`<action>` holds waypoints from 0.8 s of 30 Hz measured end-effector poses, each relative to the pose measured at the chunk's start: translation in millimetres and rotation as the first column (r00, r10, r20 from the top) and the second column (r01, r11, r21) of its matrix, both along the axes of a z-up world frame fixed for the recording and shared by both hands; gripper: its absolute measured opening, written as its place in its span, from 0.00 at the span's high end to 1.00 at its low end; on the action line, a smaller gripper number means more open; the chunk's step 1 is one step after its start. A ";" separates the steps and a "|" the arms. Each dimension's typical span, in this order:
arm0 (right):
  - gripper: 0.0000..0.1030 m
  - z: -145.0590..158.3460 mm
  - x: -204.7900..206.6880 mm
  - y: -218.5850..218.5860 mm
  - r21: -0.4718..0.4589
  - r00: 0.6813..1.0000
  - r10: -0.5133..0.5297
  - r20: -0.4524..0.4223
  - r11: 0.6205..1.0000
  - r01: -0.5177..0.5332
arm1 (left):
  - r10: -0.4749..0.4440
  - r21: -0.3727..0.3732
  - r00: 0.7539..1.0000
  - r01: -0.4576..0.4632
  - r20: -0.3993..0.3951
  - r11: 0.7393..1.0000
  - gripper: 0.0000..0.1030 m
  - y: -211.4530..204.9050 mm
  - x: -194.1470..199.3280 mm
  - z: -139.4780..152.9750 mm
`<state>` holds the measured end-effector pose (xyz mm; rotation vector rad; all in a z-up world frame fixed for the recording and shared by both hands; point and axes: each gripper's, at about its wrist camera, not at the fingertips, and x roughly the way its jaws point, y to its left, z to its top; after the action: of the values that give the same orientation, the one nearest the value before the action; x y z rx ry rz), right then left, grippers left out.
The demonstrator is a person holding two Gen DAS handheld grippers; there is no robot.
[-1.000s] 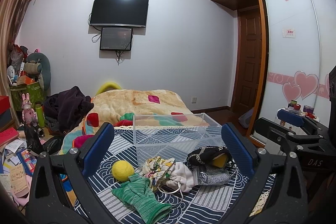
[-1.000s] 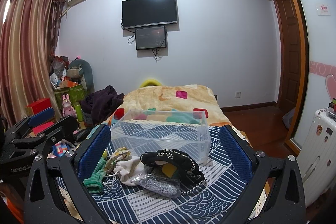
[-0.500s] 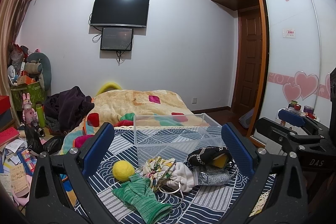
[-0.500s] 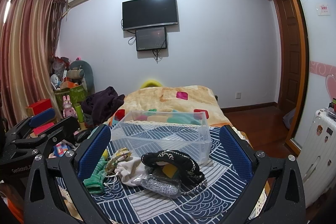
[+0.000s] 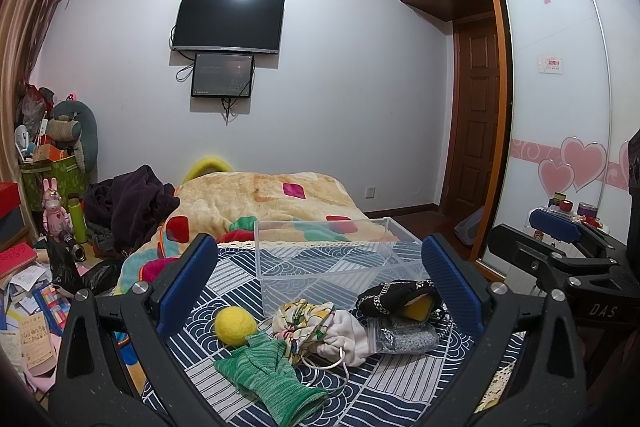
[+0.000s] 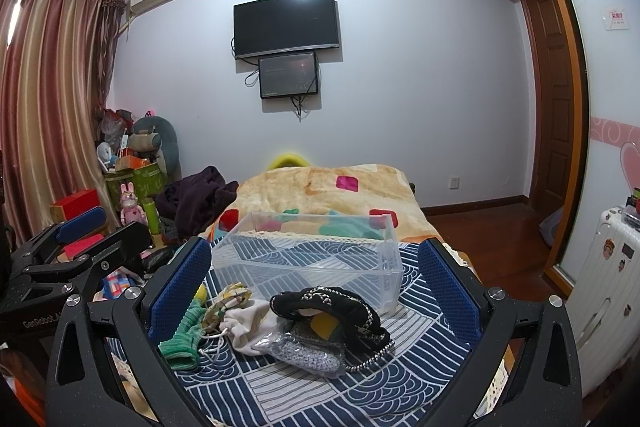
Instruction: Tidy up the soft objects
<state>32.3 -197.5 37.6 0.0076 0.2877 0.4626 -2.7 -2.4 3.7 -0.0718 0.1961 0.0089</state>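
A pile of soft things lies on a blue patterned cloth (image 5: 224,279): a yellow felt ball (image 5: 235,325), a green knit glove (image 5: 276,375), a white drawstring pouch (image 5: 344,335), a grey knit piece in a plastic bag (image 5: 408,338) and a black trimmed item (image 5: 394,297) over a yellow sponge (image 5: 418,305). An empty clear plastic bin (image 5: 332,251) stands behind them. My left gripper (image 5: 320,287) is open above the pile, empty. My right gripper (image 6: 316,287) is open, empty, above the pile (image 6: 320,311) and bin (image 6: 312,259).
A bed with an orange blanket (image 5: 264,199) lies beyond the bin. Dark clothes (image 5: 128,203) and clutter with a pink rabbit toy (image 5: 54,211) fill the left floor. A wardrobe with heart stickers (image 5: 560,107) and a white suitcase (image 6: 608,287) stand at right.
Both grippers have shifted very slightly; the pile and bin sit a little differently in view. Nothing was taken hold of or let go.
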 end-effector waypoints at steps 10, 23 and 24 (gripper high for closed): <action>0.00 2.8 -0.4 0.7 0.004 1.000 0.003 0.001 1.000 -0.003 | 0.013 -0.003 1.000 -0.013 -0.008 1.000 0.00 1.4 3.1 -3.1; 0.00 -31.4 30.8 0.1 -0.010 0.994 0.017 -0.104 1.000 -0.018 | 0.095 -0.035 0.983 -0.102 -0.158 0.994 0.09 43.4 48.9 -49.9; 0.00 -35.0 33.4 -0.1 -0.007 0.993 0.023 -0.115 1.000 -0.024 | 0.098 -0.039 0.980 -0.106 -0.171 0.994 0.16 46.7 52.1 -53.2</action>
<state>65.7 -197.6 2.6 0.0230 0.4033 0.4850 49.4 44.3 -49.5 -0.1288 0.3625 0.1126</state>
